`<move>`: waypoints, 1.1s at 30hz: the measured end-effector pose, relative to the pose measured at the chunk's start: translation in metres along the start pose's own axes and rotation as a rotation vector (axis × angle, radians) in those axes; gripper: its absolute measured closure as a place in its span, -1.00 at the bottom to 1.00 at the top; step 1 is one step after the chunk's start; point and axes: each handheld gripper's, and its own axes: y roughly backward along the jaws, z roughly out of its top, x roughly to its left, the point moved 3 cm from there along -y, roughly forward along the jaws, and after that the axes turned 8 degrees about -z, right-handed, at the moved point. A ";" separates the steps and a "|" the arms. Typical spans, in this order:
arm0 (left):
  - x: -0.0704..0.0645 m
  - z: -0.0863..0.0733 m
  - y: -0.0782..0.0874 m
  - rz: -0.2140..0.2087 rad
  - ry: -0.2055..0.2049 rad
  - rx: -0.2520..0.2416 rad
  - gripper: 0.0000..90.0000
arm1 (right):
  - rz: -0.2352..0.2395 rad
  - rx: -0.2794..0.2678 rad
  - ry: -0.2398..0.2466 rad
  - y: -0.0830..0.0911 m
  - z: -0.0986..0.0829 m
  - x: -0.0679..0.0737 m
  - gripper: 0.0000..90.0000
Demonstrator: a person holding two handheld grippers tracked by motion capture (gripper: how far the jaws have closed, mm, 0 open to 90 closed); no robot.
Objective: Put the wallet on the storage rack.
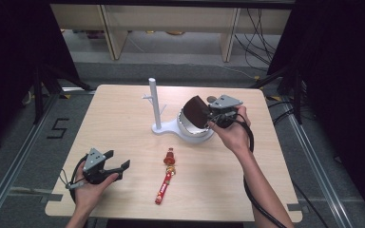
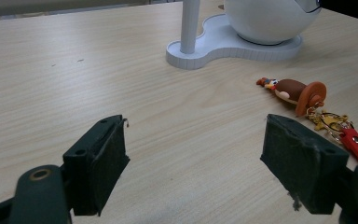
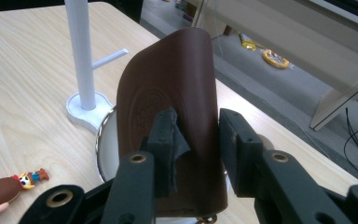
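My right gripper (image 1: 211,117) is shut on a curved brown leather piece (image 1: 196,112), holding it upright over the white bowl (image 1: 196,136) of a white stand. In the right gripper view the jaws pinch the lower part of the leather piece (image 3: 168,88), with the bowl's rim (image 3: 103,144) below and the stand's post (image 3: 81,60) to its left. My left gripper (image 1: 118,159) rests open near the table's front left, its jaws (image 2: 196,158) wide apart over bare wood. A keychain (image 1: 169,159) with a brown figure (image 2: 298,91) and a red strap (image 1: 163,188) lies mid-table.
The white stand has a tall post (image 1: 155,102) with short pegs and a flat base (image 2: 223,44) joined to the bowl (image 2: 270,18). The keychain figure (image 3: 4,193) lies front of the stand. Shelving and cables stand beyond the table's far edge.
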 end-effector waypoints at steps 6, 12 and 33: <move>0.000 0.000 0.000 -0.001 0.000 0.000 -0.55 | 0.002 -0.007 0.036 -0.009 -0.004 0.002 0.51; -0.001 0.000 -0.001 -0.003 -0.002 0.000 -0.55 | 0.013 0.011 0.030 -0.013 -0.006 0.005 0.51; -0.001 -0.001 -0.001 -0.006 -0.005 0.002 -0.55 | 0.042 0.046 0.069 -0.039 -0.030 0.011 0.39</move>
